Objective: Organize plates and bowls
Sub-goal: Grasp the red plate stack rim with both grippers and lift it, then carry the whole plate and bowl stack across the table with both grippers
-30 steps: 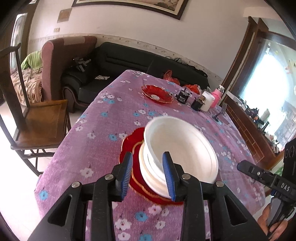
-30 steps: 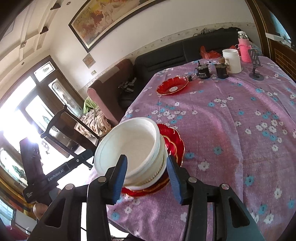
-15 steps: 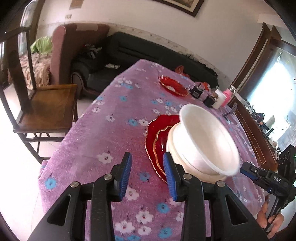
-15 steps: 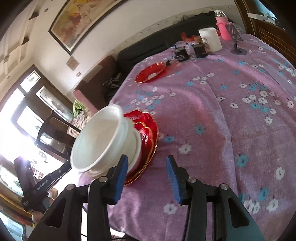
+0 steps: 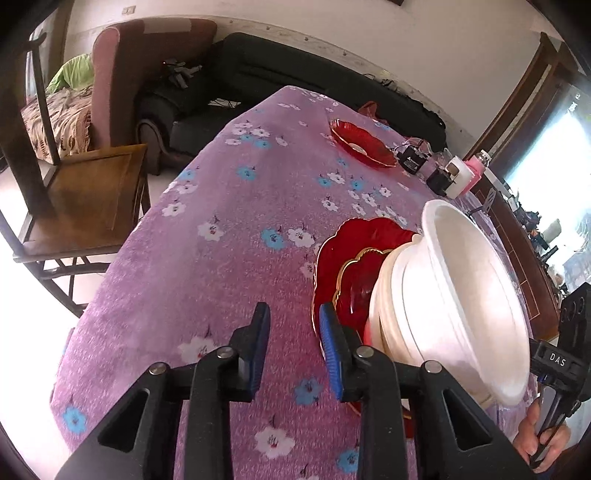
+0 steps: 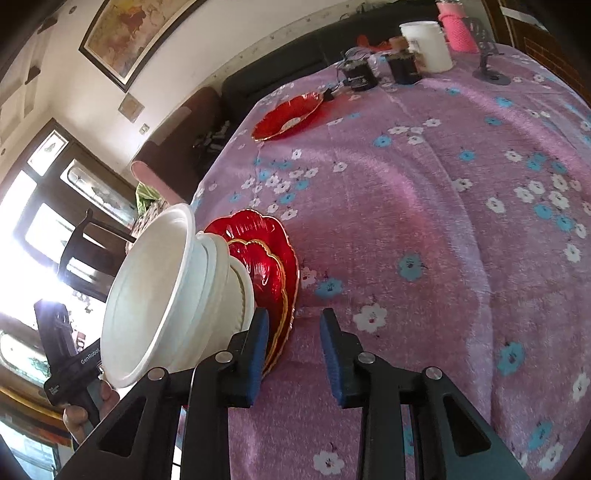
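The left hand-held gripper (image 5: 291,349) and right hand-held gripper (image 6: 293,350) were both closing on nothing, pads apart, flanking the stack of white bowls (image 5: 458,295) on red plates (image 5: 343,266) at the table (image 6: 424,206) edge.

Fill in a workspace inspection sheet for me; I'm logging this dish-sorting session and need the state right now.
Surface: table under a purple floral cloth.
Job's things: white bowls nested on stacked red plates; another red plate farther back.
Clutter: white mug, pink bottle, small dark jars, all at the far edge.
Grippers: left gripper closing, nothing between its pads; right gripper closing, only cloth between its pads, beside the plates.
Cables: thin wires by the jars.
Surroundings: black sofa, armchair, wooden chair, framed painting.
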`<action>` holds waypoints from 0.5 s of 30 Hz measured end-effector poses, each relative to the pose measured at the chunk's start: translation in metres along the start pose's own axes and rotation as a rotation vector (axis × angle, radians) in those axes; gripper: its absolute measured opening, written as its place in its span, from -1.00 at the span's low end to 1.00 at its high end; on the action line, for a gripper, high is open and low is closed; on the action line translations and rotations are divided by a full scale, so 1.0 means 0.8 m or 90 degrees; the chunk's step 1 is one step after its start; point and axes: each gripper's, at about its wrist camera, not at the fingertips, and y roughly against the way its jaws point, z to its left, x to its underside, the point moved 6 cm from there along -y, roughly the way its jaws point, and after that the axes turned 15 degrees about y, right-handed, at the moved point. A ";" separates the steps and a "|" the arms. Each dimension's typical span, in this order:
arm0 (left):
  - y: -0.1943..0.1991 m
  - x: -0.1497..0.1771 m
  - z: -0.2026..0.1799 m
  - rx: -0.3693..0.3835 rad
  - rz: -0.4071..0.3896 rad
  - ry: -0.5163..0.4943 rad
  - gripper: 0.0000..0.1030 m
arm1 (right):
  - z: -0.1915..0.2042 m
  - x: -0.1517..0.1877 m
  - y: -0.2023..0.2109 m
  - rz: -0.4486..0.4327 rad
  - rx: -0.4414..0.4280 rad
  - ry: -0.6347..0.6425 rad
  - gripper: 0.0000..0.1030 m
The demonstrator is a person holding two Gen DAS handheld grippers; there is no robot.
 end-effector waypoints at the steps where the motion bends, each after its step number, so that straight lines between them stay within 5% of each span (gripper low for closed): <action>1: -0.003 -0.001 0.000 0.000 0.003 0.000 -0.49 | 0.001 -0.001 -0.004 0.003 -0.004 0.001 -0.39; 4: -0.017 -0.001 -0.001 0.006 0.020 0.005 -0.60 | 0.001 -0.002 -0.015 0.016 -0.008 0.002 -0.45; 6: -0.020 0.000 -0.003 0.008 0.021 0.004 -0.63 | 0.001 -0.002 -0.022 0.027 -0.010 0.004 -0.74; 15: -0.040 0.010 -0.016 0.014 0.038 -0.012 -0.85 | 0.002 0.002 -0.040 0.045 -0.017 -0.006 -0.81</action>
